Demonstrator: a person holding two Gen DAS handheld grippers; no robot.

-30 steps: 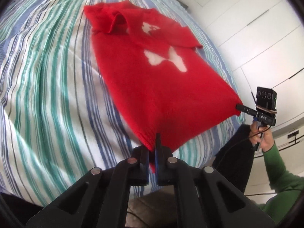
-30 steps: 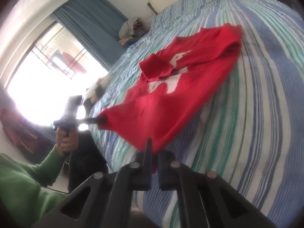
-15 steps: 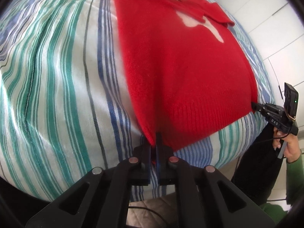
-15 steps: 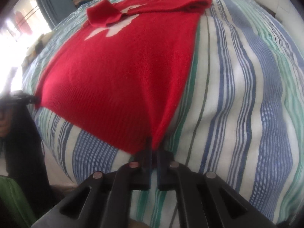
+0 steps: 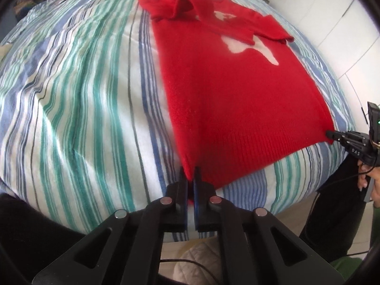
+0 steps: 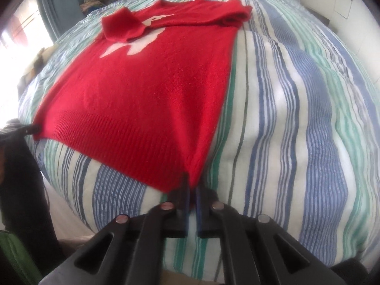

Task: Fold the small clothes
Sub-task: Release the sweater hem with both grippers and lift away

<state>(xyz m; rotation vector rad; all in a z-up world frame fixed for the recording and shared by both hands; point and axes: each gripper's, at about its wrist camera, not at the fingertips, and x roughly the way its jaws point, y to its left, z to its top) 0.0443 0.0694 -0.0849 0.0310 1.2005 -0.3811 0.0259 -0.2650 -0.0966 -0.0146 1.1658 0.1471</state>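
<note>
Flat on the striped bed (image 5: 78, 99), the red sweater (image 5: 228, 99) stretches toward 12 o'clock; left claw (image 5: 190, 178) and right claw (image 6: 191, 186) each pinch a hem corner tightly.

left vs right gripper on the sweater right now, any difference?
The left gripper pinches the left hem corner of the red sweater; the right gripper pinches the right hem corner. Bare striped bedding lies left of the left gripper but right of the right gripper. Both are shut on the ribbed hem, at the bed's near edge.
</note>
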